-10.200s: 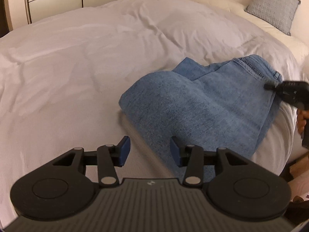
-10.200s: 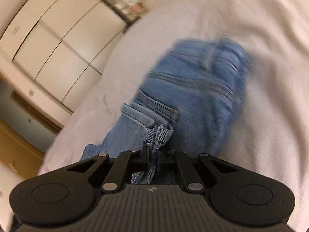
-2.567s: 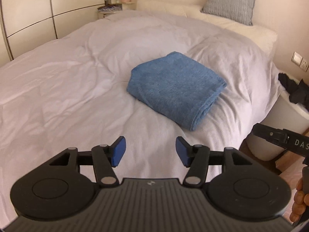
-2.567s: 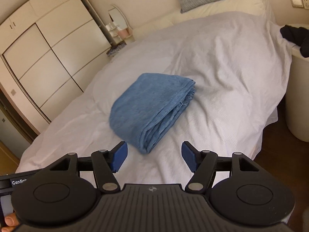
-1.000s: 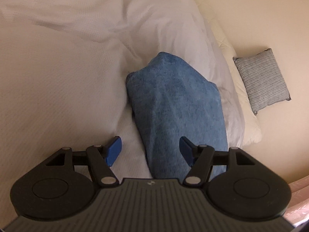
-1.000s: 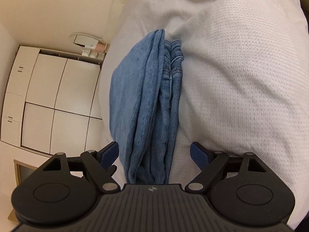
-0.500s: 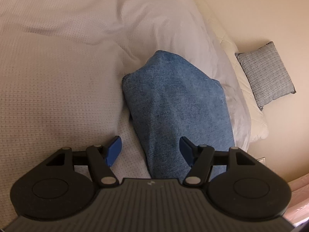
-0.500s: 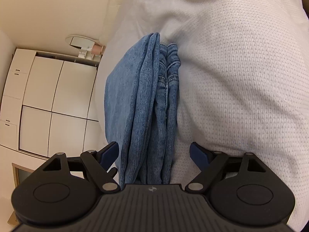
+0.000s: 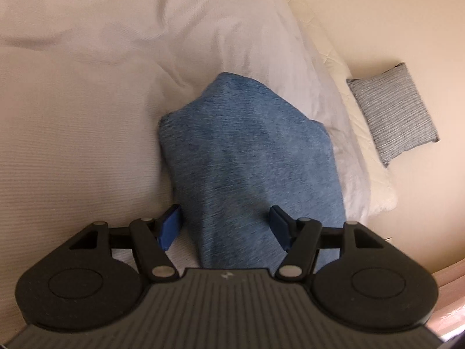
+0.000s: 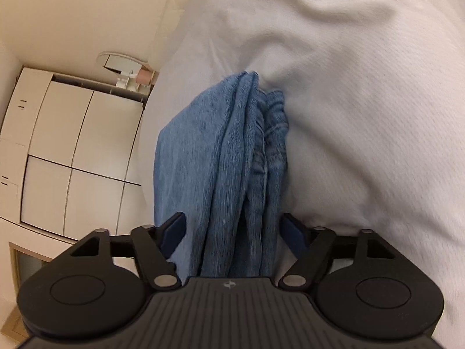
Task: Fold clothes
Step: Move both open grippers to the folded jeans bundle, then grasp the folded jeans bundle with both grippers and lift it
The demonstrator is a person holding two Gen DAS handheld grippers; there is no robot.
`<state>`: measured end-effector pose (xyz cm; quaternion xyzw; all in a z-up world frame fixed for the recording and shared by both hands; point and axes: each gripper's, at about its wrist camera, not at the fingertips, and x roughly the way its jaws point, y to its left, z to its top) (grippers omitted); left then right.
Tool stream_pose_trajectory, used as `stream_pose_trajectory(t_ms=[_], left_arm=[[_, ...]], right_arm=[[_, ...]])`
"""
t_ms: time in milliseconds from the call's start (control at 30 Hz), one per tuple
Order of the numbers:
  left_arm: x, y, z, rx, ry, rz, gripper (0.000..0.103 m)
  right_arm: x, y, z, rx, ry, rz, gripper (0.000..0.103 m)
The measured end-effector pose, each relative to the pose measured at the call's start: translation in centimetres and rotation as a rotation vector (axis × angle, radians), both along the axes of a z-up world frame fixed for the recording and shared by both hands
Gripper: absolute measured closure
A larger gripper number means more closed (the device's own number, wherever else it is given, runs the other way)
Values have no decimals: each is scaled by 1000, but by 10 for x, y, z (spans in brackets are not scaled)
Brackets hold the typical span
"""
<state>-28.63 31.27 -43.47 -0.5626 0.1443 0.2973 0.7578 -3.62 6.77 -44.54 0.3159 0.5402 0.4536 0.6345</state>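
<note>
Folded jeans (image 9: 247,157) lie on bed duvet (image 9: 87,116), near pillow edge. Left gripper (image 9: 225,226) fingers apart, straddling bundle; right gripper (image 10: 234,232) closing round layered edge, pads not yet pressing. Rec.: seat deep, catch all layers before lift.

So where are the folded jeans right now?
The jeans lie on the white duvet, centre of both wrist views, one end between the open left gripper, the layered edge between the closing right gripper; grey pillow beyond.
</note>
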Motion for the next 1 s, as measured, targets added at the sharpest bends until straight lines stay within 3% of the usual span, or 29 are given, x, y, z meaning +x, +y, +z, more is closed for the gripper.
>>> stream_pose_trajectory(t_ms=[133,233,333,533,600,767,867,1000], left_arm=[[5,4,-7,-22,-37,15,43],[9,7,-11,-20,-48,21,44],[11,9,-12,2,-39,20,48],[11,10,6,92,-18,-14,61],[7,7,25,113,-18,-19,67],[-16,-9,104,181,4,9,72],[-46,-21,151,190,18,73,72],[-116,-50,210,166,38,214,72]], right_arm=[[5,10,-3,16,-12,-5,36],[5,17,-7,30,-36,2,45],[6,23,-11,61,-54,21,58],[5,30,1,94,-149,67,71],[4,29,14,98,-176,84,73],[-8,28,86,95,-258,141,74],[-28,38,138,88,-277,218,74],[-66,58,203,87,-278,359,74]])
